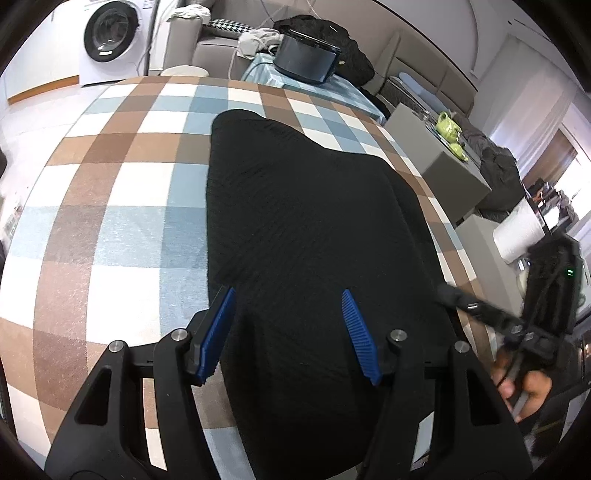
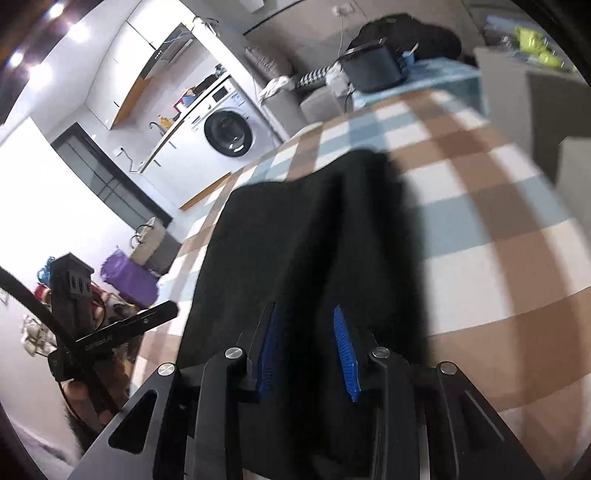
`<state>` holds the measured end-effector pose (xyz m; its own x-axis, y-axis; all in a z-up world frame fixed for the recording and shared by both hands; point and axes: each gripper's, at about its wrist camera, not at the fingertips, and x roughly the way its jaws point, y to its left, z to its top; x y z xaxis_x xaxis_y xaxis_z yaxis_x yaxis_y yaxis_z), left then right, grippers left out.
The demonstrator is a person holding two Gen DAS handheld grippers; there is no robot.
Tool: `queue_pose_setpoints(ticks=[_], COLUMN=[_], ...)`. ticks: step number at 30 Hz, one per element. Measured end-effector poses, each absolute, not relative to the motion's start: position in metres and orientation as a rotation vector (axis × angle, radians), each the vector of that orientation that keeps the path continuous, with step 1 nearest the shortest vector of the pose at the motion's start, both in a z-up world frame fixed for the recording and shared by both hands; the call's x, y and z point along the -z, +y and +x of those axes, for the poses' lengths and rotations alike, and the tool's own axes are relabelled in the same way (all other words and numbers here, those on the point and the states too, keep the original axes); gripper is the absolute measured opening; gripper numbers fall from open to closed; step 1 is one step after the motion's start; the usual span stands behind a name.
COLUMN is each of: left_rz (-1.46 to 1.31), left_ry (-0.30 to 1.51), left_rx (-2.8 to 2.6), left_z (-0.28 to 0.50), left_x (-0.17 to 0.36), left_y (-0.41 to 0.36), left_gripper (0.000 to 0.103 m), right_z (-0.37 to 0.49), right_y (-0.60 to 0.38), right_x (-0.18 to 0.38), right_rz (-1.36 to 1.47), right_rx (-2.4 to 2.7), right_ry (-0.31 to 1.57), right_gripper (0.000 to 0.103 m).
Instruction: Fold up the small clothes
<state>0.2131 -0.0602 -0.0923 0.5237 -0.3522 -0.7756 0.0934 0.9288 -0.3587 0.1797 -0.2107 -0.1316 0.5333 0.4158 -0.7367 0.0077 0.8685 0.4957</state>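
Observation:
A black garment (image 1: 310, 229) lies flat on the checked tablecloth (image 1: 122, 206), folded into a long shape that runs away from me. My left gripper (image 1: 288, 295) is open over its near end, blue pads wide apart with cloth between and beneath them. In the right wrist view the same garment (image 2: 306, 236) is blurred. My right gripper (image 2: 304, 314) is open, its blue pads a hand's width apart over the near edge of the cloth. The right gripper also shows at the right edge of the left wrist view (image 1: 458, 299).
The table edge runs down the right side in the left wrist view. Beyond it stand a grey cabinet (image 1: 443, 162) with green cups, a paper roll (image 1: 517, 232), a black box (image 1: 306, 59) on a blue cloth, and a washing machine (image 1: 110, 33).

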Motion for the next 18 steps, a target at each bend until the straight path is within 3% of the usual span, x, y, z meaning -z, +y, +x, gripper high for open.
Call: queue_pose_setpoints(ticks=[1,3,4,9,16,18], left_rz=[-0.275,-0.249,-0.242,-0.264,-0.311,-0.323], left_ry=[0.99,0.992,0.991,0.965,0.968,0.975], left_rx=[0.276,0.274,0.269,0.25,0.202,0.199], left_z=[0.214,0.216,0.217,0.211,0.205,0.202], left_x=[0.092,0.09,0.089,0.084,0.091,0.094], left_y=[-0.062,-0.067,-0.068,-0.067,-0.051,-0.046], left_gripper=[0.057,0.057,0.057,0.057,0.057,0.057], right_z=[0.184,0.196,0.199,0.19,0.21,0.207], right_y=[-0.205,-0.2,-0.198,-0.196,-0.215,-0.211], right_x=[0.138,0.151,0.154,0.123,0.161,0.158], right_rz=[0.484,0.489,0.486,0.47,0.493,0.48], right_rx=[-0.254,-0.219,-0.215,-0.368,-0.183,-0.196], right_ry=[0.999,1.021,1.031,0.888,1.039,1.038], right_gripper=[0.031,0.013,0.01,0.008,0.008,0.014])
